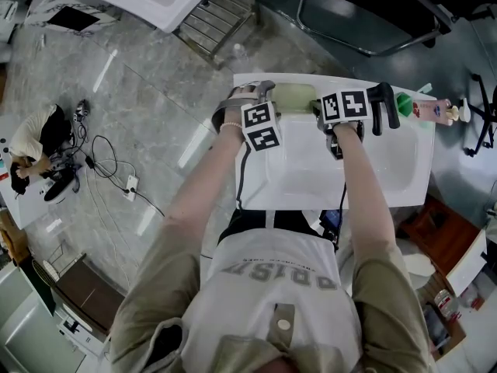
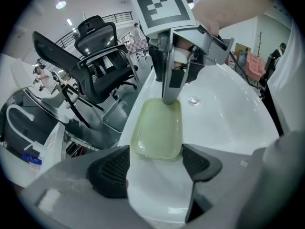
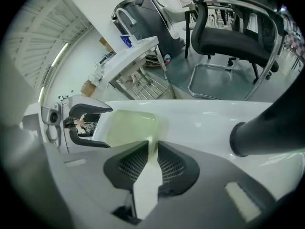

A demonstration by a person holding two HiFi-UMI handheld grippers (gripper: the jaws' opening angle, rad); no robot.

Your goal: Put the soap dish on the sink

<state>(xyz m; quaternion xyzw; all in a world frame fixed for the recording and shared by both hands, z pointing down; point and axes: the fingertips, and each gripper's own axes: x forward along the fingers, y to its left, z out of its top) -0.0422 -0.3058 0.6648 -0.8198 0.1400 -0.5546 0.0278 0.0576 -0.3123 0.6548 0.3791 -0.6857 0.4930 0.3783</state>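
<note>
Two claws work at the sink [image 1: 388,179]. The right claw [image 3: 151,148] pinches the soap dish [image 3: 129,126] by its edge, seating it flat on the back ledge, left of the tap [image 1: 382,107] (placement looks nearly done). The left claw [image 2: 155,163] gapes empty, just short of the dish.

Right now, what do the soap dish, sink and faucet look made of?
The soap dish looks translucent pale green and glossy: likely plastic or resin. The sink is glossy white with sharp highlights, probably ceramic. The faucet is matte black, maybe coated metal.
</note>
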